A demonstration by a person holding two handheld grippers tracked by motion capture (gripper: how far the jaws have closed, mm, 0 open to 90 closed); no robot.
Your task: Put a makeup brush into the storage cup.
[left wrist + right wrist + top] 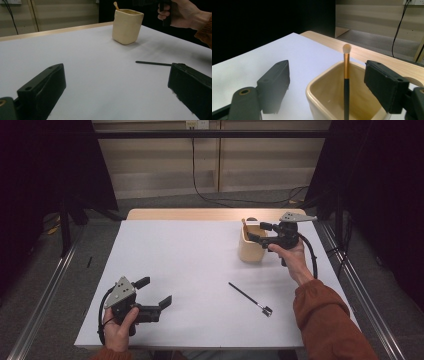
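A cream square cup (251, 249) stands on the white table at the far right. In it leans a makeup brush (346, 67) with a black handle, a gold ferrule and a pale tip; the tip rises above the rim. My right gripper (257, 232) hovers just over the cup, open. The brush stands between its jaws and touches neither. A thin black brush (249, 298) lies flat on the table in front of the cup. My left gripper (155, 291) rests open at the front left, with nothing in it.
The white sheet (190, 255) covers the table, and a strip of bare wood (200, 214) shows along its far edge. Metal rails run along both sides of the table. A black cable hangs down the back wall.
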